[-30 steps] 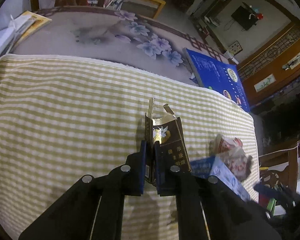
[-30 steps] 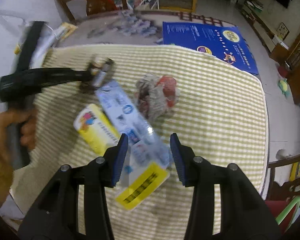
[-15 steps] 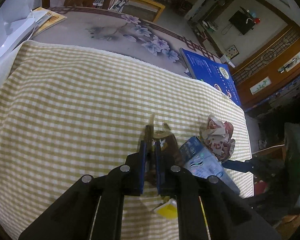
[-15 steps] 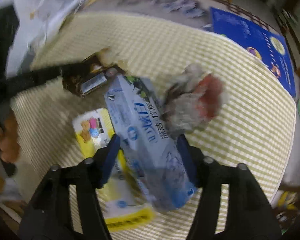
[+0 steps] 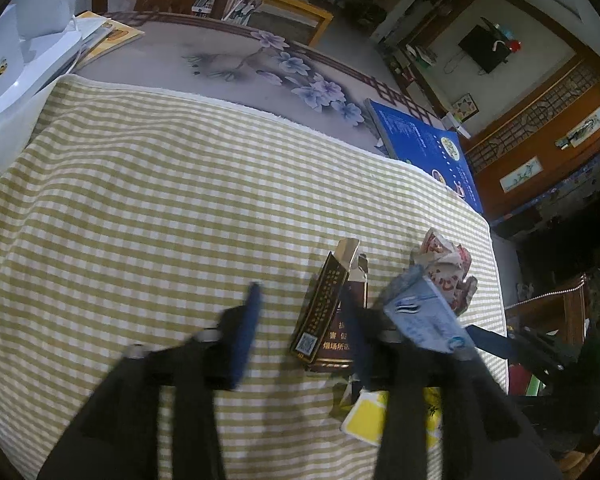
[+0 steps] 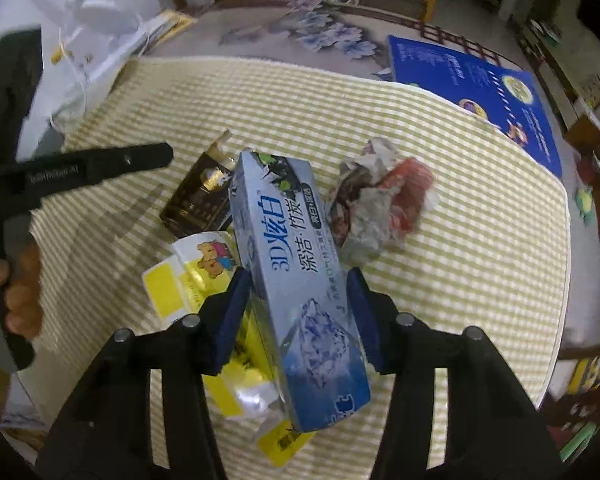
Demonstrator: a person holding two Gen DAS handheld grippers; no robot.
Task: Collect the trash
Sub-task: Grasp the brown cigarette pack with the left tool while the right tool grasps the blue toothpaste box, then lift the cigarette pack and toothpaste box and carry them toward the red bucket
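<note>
Right wrist view, right tongs (image 6: 298, 312) clamping toothpaste box (image 6: 288, 264), checked cloth (image 6: 480, 240).

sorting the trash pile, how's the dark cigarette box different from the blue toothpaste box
The cigarette box is dark brown and gold, short, its top torn open. The toothpaste box is pale blue, long and narrow. The first lies on the checked cloth untouched; the second sits between the right gripper fingers. Both are cardboard packs.

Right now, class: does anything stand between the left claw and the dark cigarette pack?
Nothing visible does. The left claw has just been opening, and the dark cigarette pack lies on the checked cloth between its fingers, not pressed. The blue toothpaste box sits to the pack's right, outside the gap.
</note>
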